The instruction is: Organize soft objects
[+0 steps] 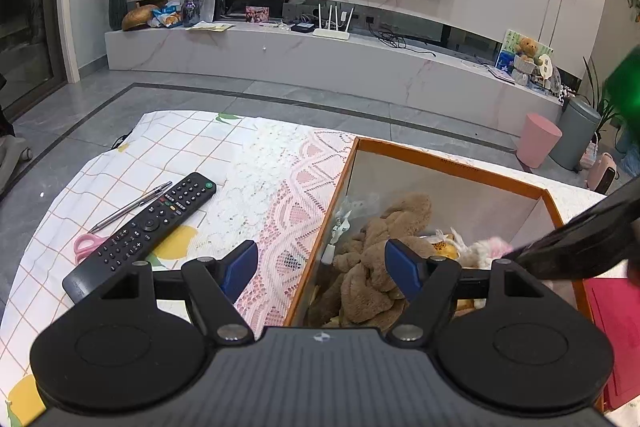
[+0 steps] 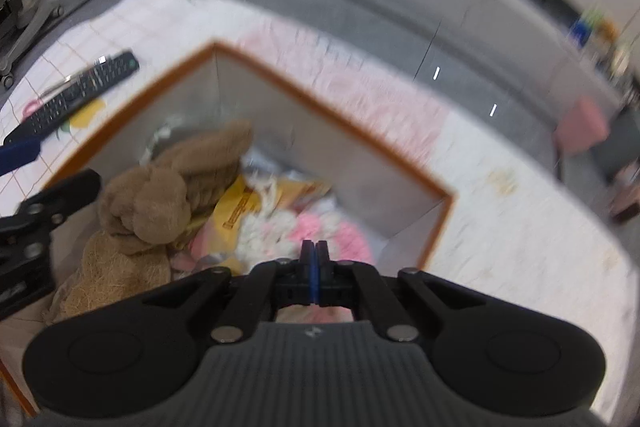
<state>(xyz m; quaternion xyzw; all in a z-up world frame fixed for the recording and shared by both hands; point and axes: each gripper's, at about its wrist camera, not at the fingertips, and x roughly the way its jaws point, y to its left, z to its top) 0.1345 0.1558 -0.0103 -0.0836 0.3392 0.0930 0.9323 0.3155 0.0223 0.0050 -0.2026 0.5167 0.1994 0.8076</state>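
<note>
Plush toys (image 2: 160, 195) in box (image 2: 352, 139) | right gripper (image 2: 315, 251) clenched empty, pointing down | left gripper (image 1: 320, 267) released

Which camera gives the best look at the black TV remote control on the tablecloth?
The left wrist view: the black TV remote control is sharp and nearly whole, its buttons readable, lying beside a silver pen and pink-handled scissors. The right wrist view shows the remote smaller, motion-blurred, near the left edge.

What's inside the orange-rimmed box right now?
The orange-rimmed box holds a brown plush toy, a pink-and-white plush and a yellow packet. Anything underneath is covered.
</note>
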